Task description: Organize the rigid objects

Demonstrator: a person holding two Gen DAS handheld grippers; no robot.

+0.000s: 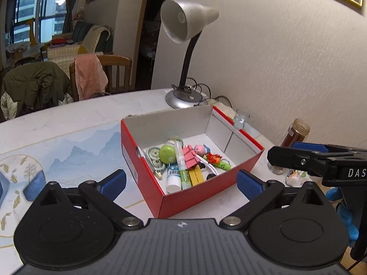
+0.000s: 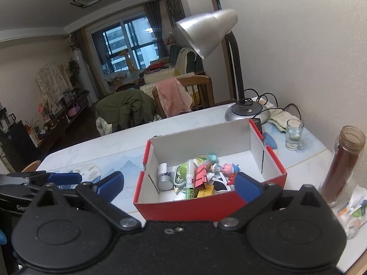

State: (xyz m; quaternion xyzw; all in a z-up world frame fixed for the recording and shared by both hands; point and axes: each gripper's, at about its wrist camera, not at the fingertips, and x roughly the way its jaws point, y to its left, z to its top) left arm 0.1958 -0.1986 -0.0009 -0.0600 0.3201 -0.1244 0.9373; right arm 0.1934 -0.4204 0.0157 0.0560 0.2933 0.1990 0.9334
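Note:
A red box [image 1: 183,202] [image 2: 195,210] with a white inside stands on the table. In it lie several small items: a green round case [image 1: 168,153], a glue stick [image 1: 181,160] [image 2: 190,181], pink clips [image 1: 190,158], a pig toy [image 1: 201,149] [image 2: 226,168], a yellow box [image 1: 196,176] and a white bottle [image 1: 173,180]. My left gripper [image 1: 182,182] [image 2: 52,177] is open at the box's near left side, with nothing between its blue pads. My right gripper [image 2: 180,184] [image 1: 296,152] is open at the near right, also empty.
A grey desk lamp [image 1: 185,96] stands behind the box, its cable trailing to the wall. Right of the box are a drinking glass [image 2: 293,137], a brown jar [image 2: 341,167] and a plastic packet [image 2: 353,210]. Chairs draped with clothes stand beyond the table's far edge.

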